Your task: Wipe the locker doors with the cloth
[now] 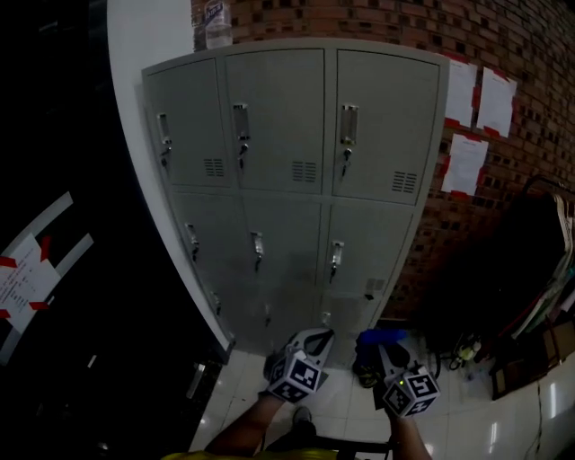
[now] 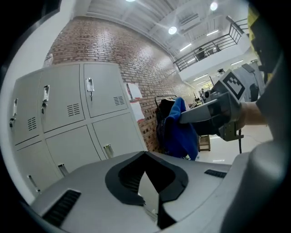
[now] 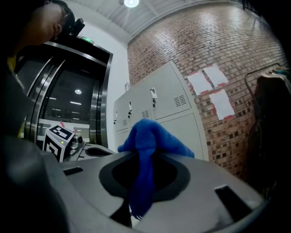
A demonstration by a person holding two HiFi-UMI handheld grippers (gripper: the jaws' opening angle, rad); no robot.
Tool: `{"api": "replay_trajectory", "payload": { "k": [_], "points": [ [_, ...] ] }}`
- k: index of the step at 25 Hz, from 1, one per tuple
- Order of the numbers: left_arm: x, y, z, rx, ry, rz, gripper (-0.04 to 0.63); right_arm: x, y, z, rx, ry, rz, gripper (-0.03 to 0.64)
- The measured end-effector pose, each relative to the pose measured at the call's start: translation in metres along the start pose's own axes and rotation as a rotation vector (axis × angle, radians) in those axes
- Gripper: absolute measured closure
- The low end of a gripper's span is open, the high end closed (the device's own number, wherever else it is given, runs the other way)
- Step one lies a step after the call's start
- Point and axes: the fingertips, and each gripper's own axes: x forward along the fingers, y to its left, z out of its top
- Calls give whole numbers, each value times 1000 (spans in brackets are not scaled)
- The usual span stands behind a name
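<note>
The right gripper (image 3: 142,164) is clamped on the blue cloth (image 3: 148,136), low down near the bottom right locker door (image 1: 368,247). The left gripper (image 2: 146,159) is closed on nothing. Only the head view shows a bottle (image 1: 216,22) on top of the lockers. The papers (image 1: 476,108) on the brick wall (image 1: 530,54) are too small to read

Floor (image 1: 503,422): pale glossy tile with lamp glare. The grey locker unit (image 1: 287,180) stands directly on it. Right of the locker unit, dark clutter (image 1: 526,346) sits on the tiles, possibly boxes and a rack. One shoe (image 1: 302,415) in front of the locker unit.
</note>
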Motion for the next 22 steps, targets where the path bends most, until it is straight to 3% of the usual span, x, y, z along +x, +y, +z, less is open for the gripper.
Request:
{"api": "replay_trajectory", "payload": {
  "k": [6, 11, 17, 22],
  "points": [
    [-91, -88, -6, -42, 46, -28, 592, -109, 41, -34, 44, 30, -43, 551],
    [-134, -132, 5, -20, 48, -52, 592, -172, 73, -36, 53, 9, -72, 551],
    [-173, -146, 35, 52, -14, -74, 592, -208, 97, -20, 26, -29, -136, 551],
    [-222, -141, 16, 41, -1, -68, 592, -210, 136, -28, 24, -27, -144, 551]
  ]
}}
